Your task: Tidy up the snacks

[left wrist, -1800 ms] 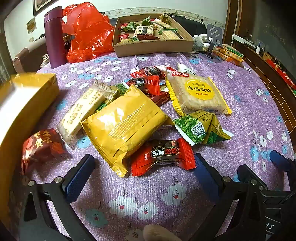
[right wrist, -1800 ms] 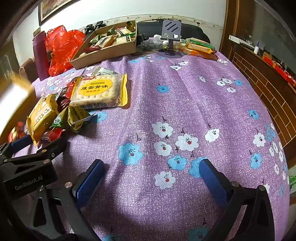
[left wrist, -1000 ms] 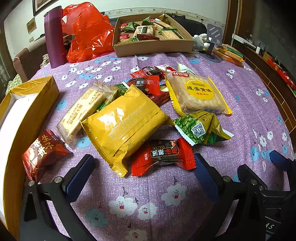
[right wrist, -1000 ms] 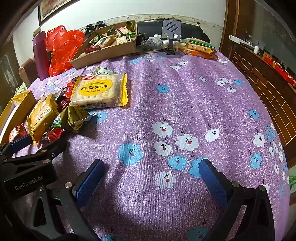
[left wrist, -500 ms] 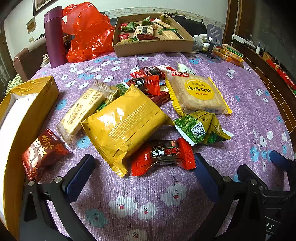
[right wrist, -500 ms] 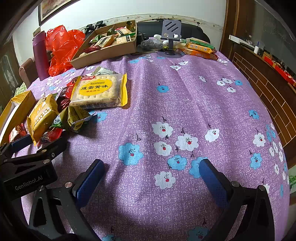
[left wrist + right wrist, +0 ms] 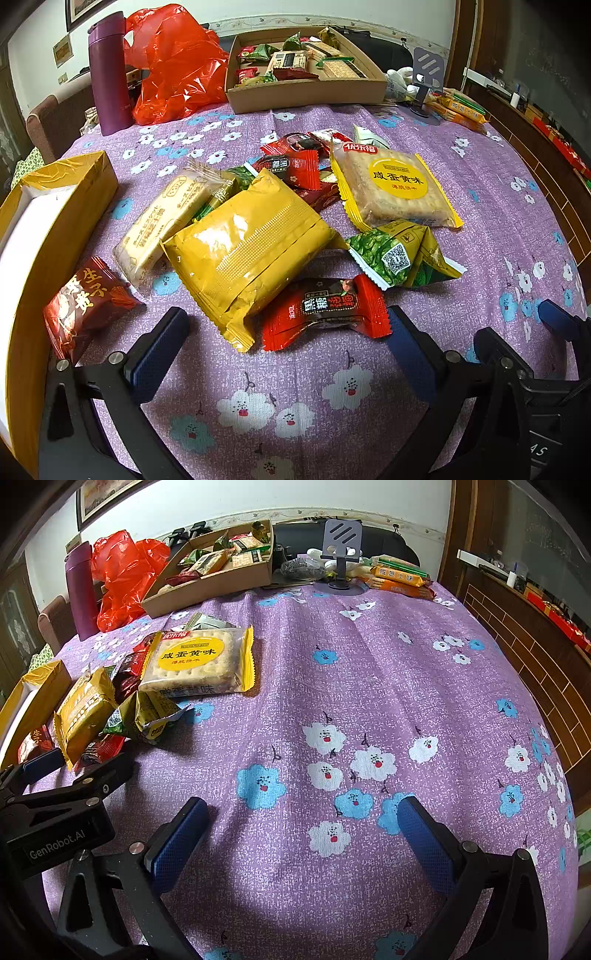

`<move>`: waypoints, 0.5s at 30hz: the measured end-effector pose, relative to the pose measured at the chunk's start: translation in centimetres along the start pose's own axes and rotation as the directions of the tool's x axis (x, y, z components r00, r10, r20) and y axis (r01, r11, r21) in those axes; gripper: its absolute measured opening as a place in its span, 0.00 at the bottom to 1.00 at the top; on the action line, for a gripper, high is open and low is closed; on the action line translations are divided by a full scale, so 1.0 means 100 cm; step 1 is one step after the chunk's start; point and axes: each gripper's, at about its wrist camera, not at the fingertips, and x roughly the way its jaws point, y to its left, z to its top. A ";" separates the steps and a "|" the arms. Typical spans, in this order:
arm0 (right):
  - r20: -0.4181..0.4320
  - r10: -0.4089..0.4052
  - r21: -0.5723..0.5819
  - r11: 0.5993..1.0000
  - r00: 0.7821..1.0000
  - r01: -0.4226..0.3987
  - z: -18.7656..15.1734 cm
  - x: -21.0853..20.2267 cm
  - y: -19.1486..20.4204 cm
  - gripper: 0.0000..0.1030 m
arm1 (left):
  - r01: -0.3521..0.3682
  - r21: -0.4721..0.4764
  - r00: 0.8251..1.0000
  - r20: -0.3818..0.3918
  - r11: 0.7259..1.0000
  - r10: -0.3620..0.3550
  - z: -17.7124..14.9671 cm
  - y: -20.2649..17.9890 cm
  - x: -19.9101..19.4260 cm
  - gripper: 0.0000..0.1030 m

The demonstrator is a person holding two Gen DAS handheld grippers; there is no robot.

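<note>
A pile of snacks lies on the purple flowered tablecloth. It holds a big yellow packet, a red candy packet, a green-and-yellow packet, a cracker pack with a yellow label and a cream biscuit bar. A dark red packet lies beside an open yellow box at the left. My left gripper is open and empty, just short of the red candy packet. My right gripper is open and empty over bare cloth, right of the pile.
A cardboard tray with several snacks stands at the far edge. A red plastic bag and a purple flask stand far left. A phone stand and orange biscuit packs sit at the far right.
The yellow box at the left came down onto the table about 1.8 s ago and has stayed put since. Both grippers have stayed still and open.
</note>
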 end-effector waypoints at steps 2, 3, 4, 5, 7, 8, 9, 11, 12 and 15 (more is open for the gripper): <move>0.000 0.000 0.000 1.000 1.000 0.000 0.000 0.000 0.000 1.00 | 0.000 0.000 1.000 0.000 1.000 0.000 0.000 0.000 0.000 1.00; 0.000 0.000 0.000 1.000 1.000 0.000 0.000 0.000 0.000 1.00 | 0.000 0.000 1.000 0.000 1.000 0.000 0.000 0.000 0.000 1.00; 0.000 0.000 0.000 1.000 1.000 0.000 0.000 0.000 0.000 1.00 | 0.000 0.000 1.000 0.000 1.000 0.000 0.000 0.000 0.000 1.00; -0.001 0.001 0.001 1.000 1.000 -0.001 0.000 0.000 0.000 1.00 | 0.002 -0.001 1.000 0.000 1.000 -0.002 0.000 0.001 0.000 1.00; -0.008 0.003 0.002 1.000 1.000 -0.003 -0.001 0.000 0.001 1.00 | 0.007 0.008 1.000 -0.006 1.000 -0.007 -0.001 0.000 -0.001 1.00; -0.015 0.003 0.003 1.000 1.000 -0.003 -0.001 0.000 0.001 1.00 | 0.011 0.015 1.000 -0.014 1.000 -0.011 -0.001 0.000 -0.002 1.00; -0.023 0.004 0.004 1.000 1.000 -0.004 0.000 -0.001 0.001 1.00 | 0.014 0.016 1.000 -0.023 1.000 -0.013 -0.002 0.000 -0.002 1.00; -0.037 0.010 -0.001 1.000 0.999 -0.010 0.003 -0.003 -0.001 1.00 | 0.014 0.023 0.999 -0.040 1.000 -0.013 -0.003 0.001 -0.003 1.00; -0.045 0.013 -0.004 1.000 0.999 -0.013 0.002 -0.002 0.000 1.00 | 0.018 0.028 0.999 -0.044 0.999 -0.016 -0.004 -0.001 -0.004 1.00; -0.054 0.015 -0.013 1.000 0.998 -0.016 -0.001 -0.003 0.001 1.00 | 0.026 0.042 0.998 -0.050 0.999 -0.024 -0.010 0.000 -0.008 1.00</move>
